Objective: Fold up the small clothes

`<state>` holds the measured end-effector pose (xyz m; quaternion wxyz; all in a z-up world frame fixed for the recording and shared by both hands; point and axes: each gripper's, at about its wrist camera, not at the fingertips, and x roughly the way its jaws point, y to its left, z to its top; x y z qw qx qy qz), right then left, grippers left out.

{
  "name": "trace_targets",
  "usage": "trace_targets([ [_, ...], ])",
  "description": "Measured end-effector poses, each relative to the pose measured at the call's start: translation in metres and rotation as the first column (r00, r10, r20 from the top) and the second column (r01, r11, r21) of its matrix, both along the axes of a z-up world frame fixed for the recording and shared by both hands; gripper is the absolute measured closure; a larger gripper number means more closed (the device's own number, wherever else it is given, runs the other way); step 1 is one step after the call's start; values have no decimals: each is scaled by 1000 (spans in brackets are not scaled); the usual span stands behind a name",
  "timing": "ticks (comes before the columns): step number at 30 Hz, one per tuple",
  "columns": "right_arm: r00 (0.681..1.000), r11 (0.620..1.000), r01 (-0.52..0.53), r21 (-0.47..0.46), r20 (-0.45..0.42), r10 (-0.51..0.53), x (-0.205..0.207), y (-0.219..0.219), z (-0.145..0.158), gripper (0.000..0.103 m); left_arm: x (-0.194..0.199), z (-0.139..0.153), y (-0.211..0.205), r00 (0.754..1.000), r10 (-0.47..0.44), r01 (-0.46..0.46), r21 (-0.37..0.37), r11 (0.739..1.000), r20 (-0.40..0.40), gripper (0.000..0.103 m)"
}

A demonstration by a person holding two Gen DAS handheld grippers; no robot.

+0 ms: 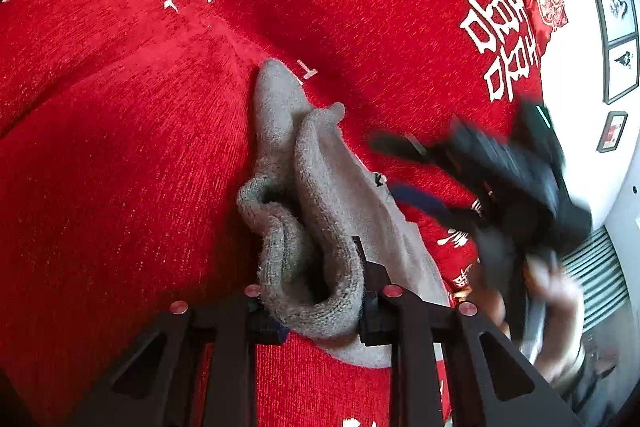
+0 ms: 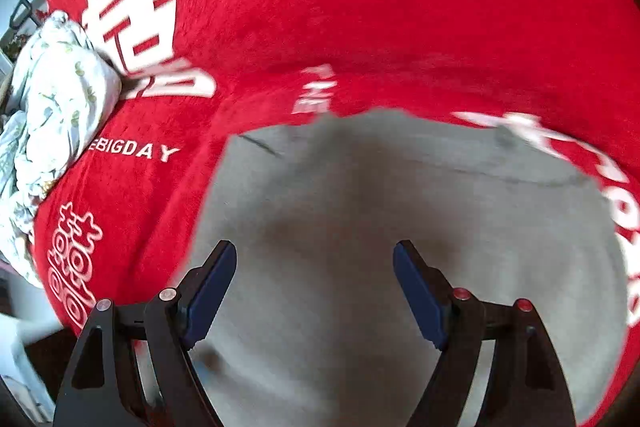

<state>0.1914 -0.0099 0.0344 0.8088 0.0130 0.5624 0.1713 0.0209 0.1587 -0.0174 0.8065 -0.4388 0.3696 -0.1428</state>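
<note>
The red bedspread [image 1: 120, 155] with white lettering fills both views, and its soft nap could catch and drag with the cloth if the pull runs low. On it lies the grey knitted garment [image 1: 320, 187], in the lower centre of the left wrist view, its ribbed cuff bunched into a roll at the bottom of the frame and a sleeve or leg trailing toward the upper middle; in the right wrist view it spreads as a broad flat grey patch across the lower half. The left hand-held gripper [image 1: 316, 307] is clamped on that thick ribbed roll, and my worry is that it pinches several layers at once, so that lifting would carry the whole bundle rather than one edge and spoil the fold. The right hand-held gripper [image 2: 314, 291] stands with jaws wide apart and empty above the flat cloth, blurred; coming down there it could wrinkle the smooth panel or grab the bedspread beneath.
</note>
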Motion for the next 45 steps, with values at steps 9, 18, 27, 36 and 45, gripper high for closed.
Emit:
trace_targets([
  [9, 992, 977, -114, -178, -70, 103, 43, 101, -44, 7, 1, -3, 4, 999, 1, -1, 2, 1000, -43, 86],
  [18, 987, 923, -160, -351, -26, 161, 37, 106, -44, 65, 1, -2, 3, 998, 3, -2, 22, 1000, -55, 92],
  [27, 991, 982, -123, -146, -73, 113, 50, 69, -31, 75, -1, 5, -3, 1000, 0, 3, 79, 997, -30, 92],
  [36, 991, 990, -121, -74, -67, 116, 51, 53, -11, 77, -4, 25, -19, 1000, -2, 2, 234, 972, -4, 93],
  [45, 990, 991, -125, -39, -63, 122, 51, 34, 15, 77, -7, 49, -43, 999, -4, 23, 353, 935, -54, 93],
])
